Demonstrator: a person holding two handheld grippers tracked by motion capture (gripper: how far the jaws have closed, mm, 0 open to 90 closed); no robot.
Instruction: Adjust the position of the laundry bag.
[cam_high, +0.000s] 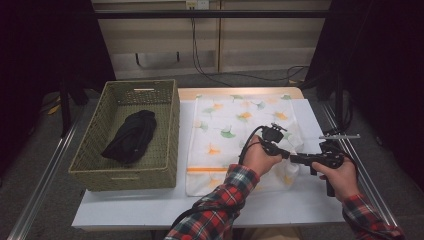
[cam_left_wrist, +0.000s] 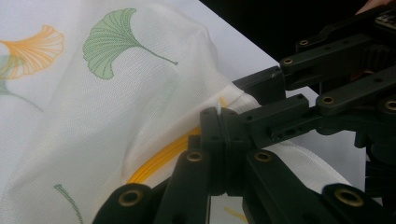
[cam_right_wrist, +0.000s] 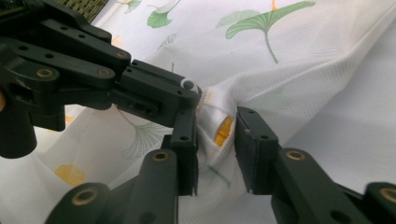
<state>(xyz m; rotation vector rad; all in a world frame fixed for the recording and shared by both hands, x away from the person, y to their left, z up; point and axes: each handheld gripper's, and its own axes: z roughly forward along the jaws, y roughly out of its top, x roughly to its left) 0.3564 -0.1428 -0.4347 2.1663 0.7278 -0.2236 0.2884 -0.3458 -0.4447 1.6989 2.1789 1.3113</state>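
Observation:
A white cloth (cam_high: 235, 125) printed with green and orange ginkgo leaves lies spread on the table. Its near right part is lifted into a fold. My left gripper (cam_high: 286, 154) is shut on that fold's edge, and in the left gripper view its jaws (cam_left_wrist: 220, 121) are pressed together with fabric (cam_left_wrist: 93, 116) bunched around them. My right gripper (cam_high: 294, 159) comes in from the right, tip to tip with the left one. In the right gripper view its jaws (cam_right_wrist: 217, 126) stand apart with a pinch of the cloth (cam_right_wrist: 280, 70) between them, and the right pad is clear of it.
A green woven basket (cam_high: 170, 125) stands on the left of the white table (cam_high: 280, 205), with a black garment (cam_high: 131, 135) inside. Metal rails run along both sides of the table. A dark stand rises at the far right.

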